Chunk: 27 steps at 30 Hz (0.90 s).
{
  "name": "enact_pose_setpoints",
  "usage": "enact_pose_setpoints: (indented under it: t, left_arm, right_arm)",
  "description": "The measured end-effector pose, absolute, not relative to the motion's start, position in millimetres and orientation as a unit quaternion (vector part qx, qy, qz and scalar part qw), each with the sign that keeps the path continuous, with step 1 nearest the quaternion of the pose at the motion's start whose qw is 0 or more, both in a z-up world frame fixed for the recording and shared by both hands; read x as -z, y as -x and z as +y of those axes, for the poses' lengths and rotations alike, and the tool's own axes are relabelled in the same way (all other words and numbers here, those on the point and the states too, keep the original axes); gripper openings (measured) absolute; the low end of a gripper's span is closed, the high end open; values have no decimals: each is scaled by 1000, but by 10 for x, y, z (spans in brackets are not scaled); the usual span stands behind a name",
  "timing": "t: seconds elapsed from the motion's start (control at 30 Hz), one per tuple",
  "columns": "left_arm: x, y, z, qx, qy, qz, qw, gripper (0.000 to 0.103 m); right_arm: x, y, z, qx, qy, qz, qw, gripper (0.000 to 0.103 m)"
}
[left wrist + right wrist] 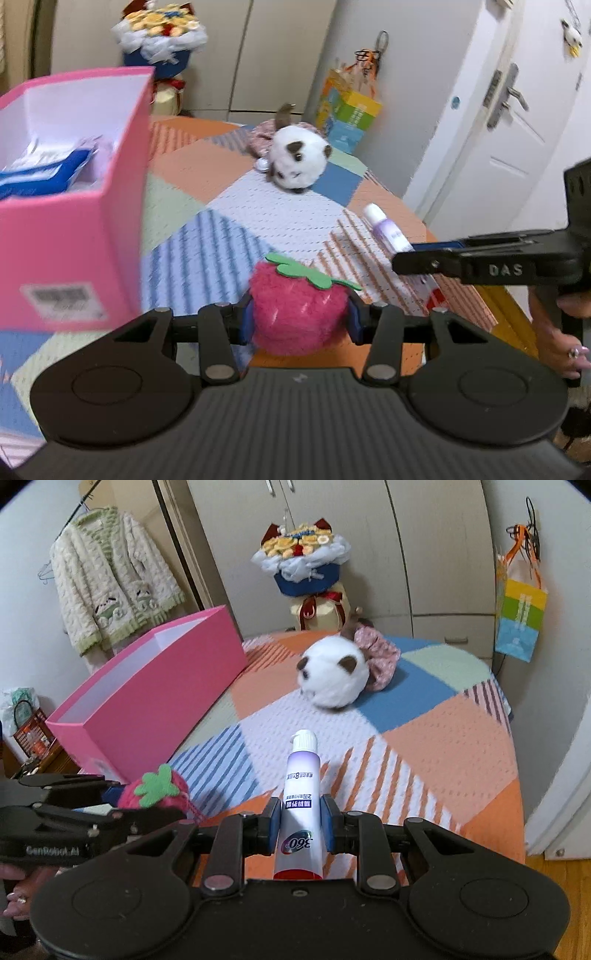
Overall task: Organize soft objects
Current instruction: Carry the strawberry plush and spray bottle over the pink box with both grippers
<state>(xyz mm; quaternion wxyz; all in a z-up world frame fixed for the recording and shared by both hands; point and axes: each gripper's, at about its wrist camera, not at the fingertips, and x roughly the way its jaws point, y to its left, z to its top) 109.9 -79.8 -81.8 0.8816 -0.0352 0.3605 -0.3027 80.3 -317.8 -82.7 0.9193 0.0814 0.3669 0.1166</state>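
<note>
Left wrist view: left claw (299,319) pinches the fuzzy strawberry plush (297,310), soft and light, across its middle, near the pink box (74,236). Right claw (302,821) clamps a squashy, slick tube (300,805) mid-body above the bed (424,746).

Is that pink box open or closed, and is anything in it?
Open. The pink box has no lid on; its white inside shows, with blue and white packets lying at the bottom.
</note>
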Motion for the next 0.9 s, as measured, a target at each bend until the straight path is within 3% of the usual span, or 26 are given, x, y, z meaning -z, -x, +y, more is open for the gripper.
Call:
enact_pose_setpoints:
  t: [0.9]
  left_arm:
    - [431, -726, 314, 282, 56, 417, 862, 45]
  right_arm:
    - [358, -589, -2080, -266, -61, 375, 886, 27]
